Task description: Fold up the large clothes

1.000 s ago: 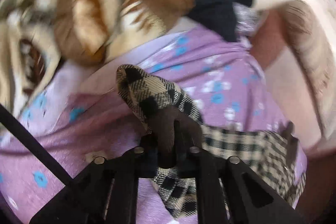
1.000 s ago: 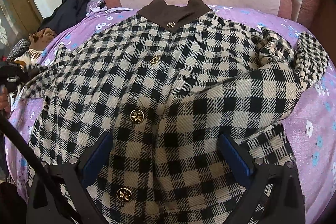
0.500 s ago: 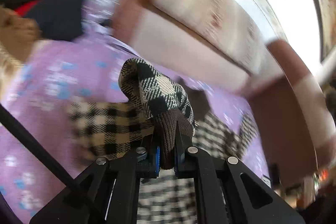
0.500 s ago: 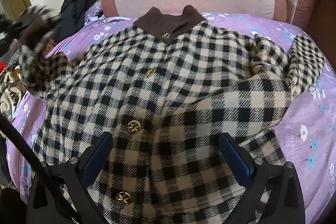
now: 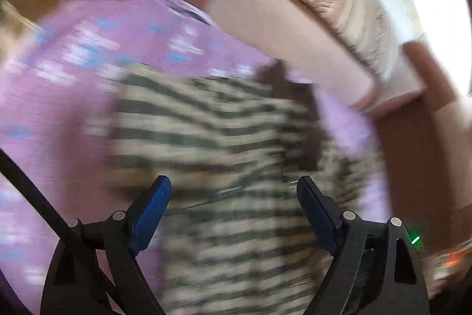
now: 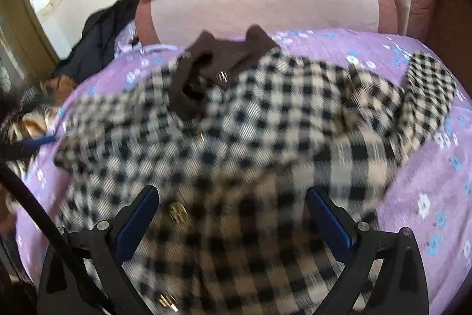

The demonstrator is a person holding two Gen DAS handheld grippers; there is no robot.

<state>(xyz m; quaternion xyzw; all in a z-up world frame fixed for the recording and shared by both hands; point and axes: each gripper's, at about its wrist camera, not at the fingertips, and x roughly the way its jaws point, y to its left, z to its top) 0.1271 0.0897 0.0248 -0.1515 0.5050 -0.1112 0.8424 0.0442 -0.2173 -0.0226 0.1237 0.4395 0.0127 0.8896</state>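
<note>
Our coat [image 6: 236,155] lies flat on the purple bed [image 6: 427,182], collar far from us, hem near, so it runs long w/ the fingers. L gripper [image 5: 233,197] has just been opening, nothing in it. R gripper [image 6: 233,204] gapes wide too, empty, right over the coat's front, so it's nearer.

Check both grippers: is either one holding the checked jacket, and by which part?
Nothing is held. The left gripper has just been opening, nothing between its jaws; the right gripper stands open above the checked jacket.
</note>
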